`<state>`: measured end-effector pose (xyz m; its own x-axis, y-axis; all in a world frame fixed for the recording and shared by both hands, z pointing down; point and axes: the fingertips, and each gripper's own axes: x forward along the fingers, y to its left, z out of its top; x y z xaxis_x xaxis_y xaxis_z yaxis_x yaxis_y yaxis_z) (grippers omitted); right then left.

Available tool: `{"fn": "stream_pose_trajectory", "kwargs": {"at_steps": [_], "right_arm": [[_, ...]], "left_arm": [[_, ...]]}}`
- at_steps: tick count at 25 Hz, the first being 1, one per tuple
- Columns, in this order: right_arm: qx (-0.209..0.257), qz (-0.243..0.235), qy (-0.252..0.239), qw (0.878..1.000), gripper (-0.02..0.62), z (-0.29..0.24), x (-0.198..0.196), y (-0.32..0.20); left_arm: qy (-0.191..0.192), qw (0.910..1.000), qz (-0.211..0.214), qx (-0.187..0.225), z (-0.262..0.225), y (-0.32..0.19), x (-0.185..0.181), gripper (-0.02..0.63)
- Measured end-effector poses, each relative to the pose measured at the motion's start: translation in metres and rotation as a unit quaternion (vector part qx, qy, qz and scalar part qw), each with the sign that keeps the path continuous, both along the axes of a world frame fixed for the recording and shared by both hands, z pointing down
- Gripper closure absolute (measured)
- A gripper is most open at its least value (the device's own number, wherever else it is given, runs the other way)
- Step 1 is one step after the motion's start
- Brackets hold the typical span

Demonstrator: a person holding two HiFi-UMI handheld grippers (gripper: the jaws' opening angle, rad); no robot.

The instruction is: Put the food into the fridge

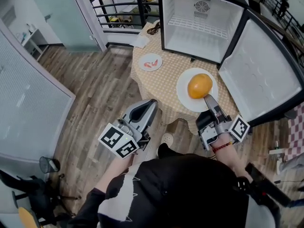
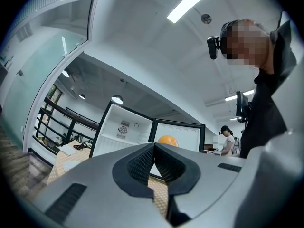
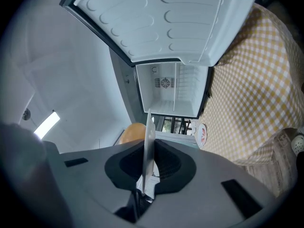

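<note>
At the near edge of the table (image 1: 161, 87), your left gripper (image 1: 154, 101) is pressed together on nothing. Just beyond, your right gripper (image 1: 207, 98) pinches only the near rim of the white plate (image 1: 184, 87), which carries the round orange food (image 1: 200, 86) over the table, short of the open fridge (image 1: 183, 13). With so thin a hold, any tilt could roll the food off, or the plate could pivot and strike the fridge's sill. The plate lies face up; the food is round, with no long axis to align.
</note>
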<state>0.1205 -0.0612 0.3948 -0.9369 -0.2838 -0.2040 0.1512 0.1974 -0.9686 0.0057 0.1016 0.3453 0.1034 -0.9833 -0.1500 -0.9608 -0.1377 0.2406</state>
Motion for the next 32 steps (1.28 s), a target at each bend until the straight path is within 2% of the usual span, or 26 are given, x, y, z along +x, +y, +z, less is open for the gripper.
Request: {"fn": "stream_pose_trajectory", "kwargs": {"at_steps": [5, 16, 22, 27, 32], "right_arm": [[-0.006, 0.024, 0.002, 1.0, 0.563, 0.0, -0.025, -0.042], [-0.01, 0.067, 0.011, 0.998, 0.563, -0.005, -0.082, -0.13], [-0.016, 0.096, 0.012, 0.995, 0.563, 0.0, -0.099, -0.174], [-0.017, 0.113, 0.007, 0.993, 0.563, 0.003, -0.112, -0.202], [-0.028, 0.138, 0.013, 0.99, 0.563, 0.007, -0.108, -0.223]], "left_arm": [[0.013, 0.9996, 0.023, 0.011, -0.005, -0.041, -0.033, 0.594], [0.016, 0.9974, 0.069, 0.008, -0.007, -0.14, -0.099, 0.594], [0.009, 0.9947, 0.102, 0.0, -0.004, -0.186, -0.122, 0.594], [0.012, 0.9941, 0.106, -0.018, 0.006, -0.221, -0.143, 0.594], [0.013, 0.9913, 0.128, -0.028, 0.01, -0.249, -0.147, 0.594]]}}
